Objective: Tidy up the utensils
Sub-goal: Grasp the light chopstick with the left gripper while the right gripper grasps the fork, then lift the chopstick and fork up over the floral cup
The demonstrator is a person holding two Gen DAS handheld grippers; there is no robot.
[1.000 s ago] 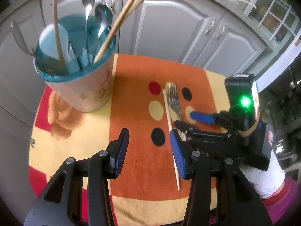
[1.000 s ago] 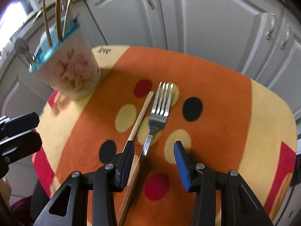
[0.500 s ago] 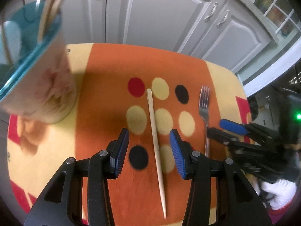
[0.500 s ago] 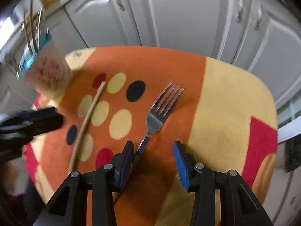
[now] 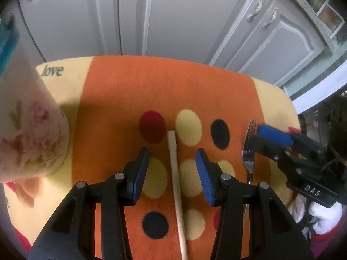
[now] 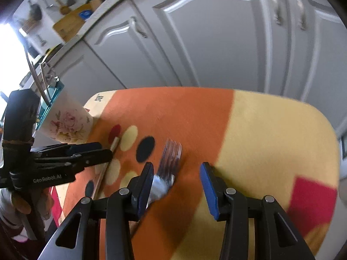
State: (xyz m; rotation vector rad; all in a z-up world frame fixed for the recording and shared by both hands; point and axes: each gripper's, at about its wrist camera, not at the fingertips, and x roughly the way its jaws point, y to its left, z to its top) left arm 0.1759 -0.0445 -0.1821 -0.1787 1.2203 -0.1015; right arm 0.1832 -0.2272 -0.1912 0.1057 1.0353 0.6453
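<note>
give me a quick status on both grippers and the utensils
Left gripper open, straddling the chopstick. Right gripper open over the fork. Neither gripped. Holder cup at left, path unobstructed.

An orange and cream spotted mat (image 5: pixel 121 99) covers the surface. On it a wooden chopstick (image 5: pixel 175 179) lies at centre, a fork (image 5: pixel 249 151) at 3 o'clock, a floral cup (image 5: pixel 28 143) at 9 o'clock.

Fork (image 6: pixel 170 158), chopstick (image 5: pixel 176 186) flat, apart
</note>
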